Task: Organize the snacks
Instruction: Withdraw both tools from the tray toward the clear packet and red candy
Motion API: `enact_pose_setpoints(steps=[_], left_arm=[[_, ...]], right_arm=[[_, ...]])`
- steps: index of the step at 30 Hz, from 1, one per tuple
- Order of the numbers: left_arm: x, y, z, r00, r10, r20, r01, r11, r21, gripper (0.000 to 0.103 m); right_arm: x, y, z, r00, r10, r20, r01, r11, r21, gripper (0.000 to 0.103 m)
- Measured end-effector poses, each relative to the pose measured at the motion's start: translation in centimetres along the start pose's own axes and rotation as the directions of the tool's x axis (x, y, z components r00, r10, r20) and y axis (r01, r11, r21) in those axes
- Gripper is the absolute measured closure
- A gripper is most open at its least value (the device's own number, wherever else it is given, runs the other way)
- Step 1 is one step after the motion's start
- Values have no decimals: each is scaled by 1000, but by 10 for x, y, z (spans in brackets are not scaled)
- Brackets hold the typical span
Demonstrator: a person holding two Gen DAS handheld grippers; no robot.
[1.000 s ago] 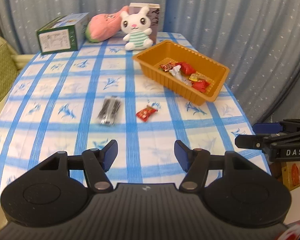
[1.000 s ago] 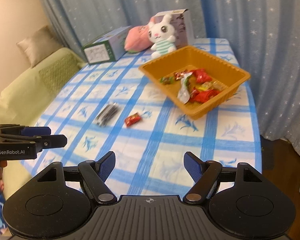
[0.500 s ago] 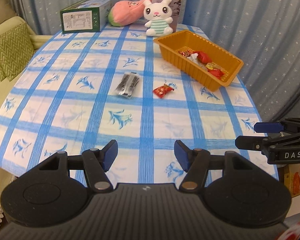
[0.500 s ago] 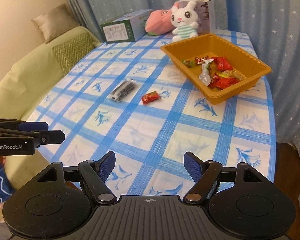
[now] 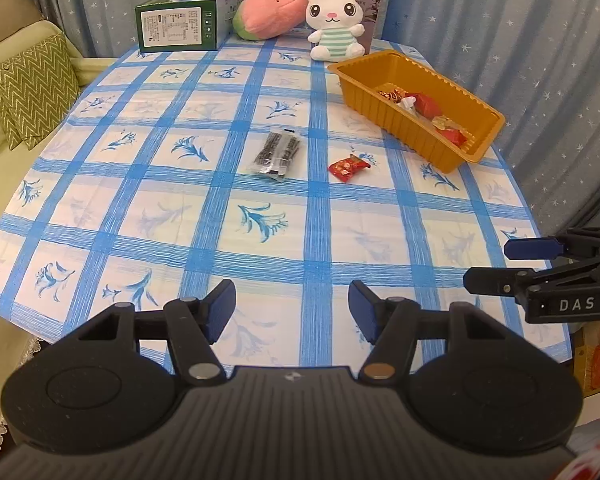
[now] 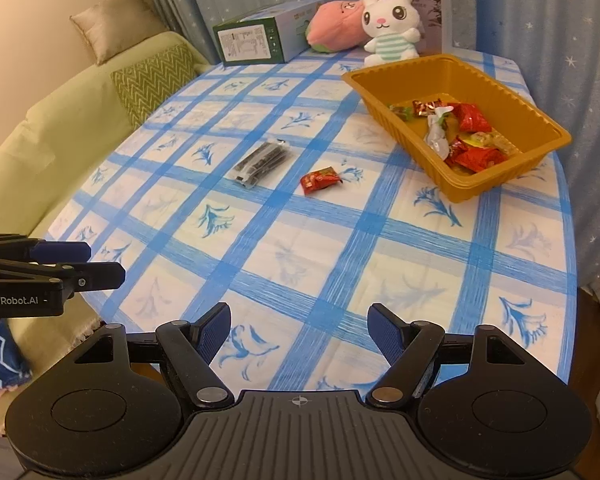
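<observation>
Orange plastic tray [image 6: 512, 172] sits at two o'clock on my table [image 6: 340, 240], several wrapped snacks already lying in it; that much of the sorting looks done; two pieces are left on the cloth: a red candy wrapper [image 6: 320, 179] just short of the tray at about twelve o'clock, and a dark packet [image 6: 262, 162] beside it toward eleven, the two apart and neither touching the tray.

My left gripper [image 5: 292, 310] is spread wide with nothing between its jaws; my right gripper [image 6: 299, 334] likewise spread and empty; both hang over the near table edge, well short of the loose snacks.

Right wrist view shows the tray's contents plainly, red wrappers plus a silvery one, and my left gripper side-on at nine o'clock; left wrist view hides much of the tray floor behind its near wall, but shows my right gripper at three o'clock.
</observation>
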State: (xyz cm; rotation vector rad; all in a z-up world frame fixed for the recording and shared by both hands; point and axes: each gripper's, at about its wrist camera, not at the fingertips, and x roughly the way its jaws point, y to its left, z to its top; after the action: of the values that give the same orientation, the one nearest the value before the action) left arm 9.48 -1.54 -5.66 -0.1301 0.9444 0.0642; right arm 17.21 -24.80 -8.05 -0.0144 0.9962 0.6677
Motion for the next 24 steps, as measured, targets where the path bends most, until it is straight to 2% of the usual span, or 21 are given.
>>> enact_pose_setpoints(steps=[16,24], left_arm=[[24,31,19,1000,-6,-8,6,1000,5,43],[54,38,40,999,-34,3,34,998,60,44]], right_arm=[[47,16,24,1000,5,-26,-6,1000,-8,28],[70,13,38,1000,-19,21,18,999,39,28]])
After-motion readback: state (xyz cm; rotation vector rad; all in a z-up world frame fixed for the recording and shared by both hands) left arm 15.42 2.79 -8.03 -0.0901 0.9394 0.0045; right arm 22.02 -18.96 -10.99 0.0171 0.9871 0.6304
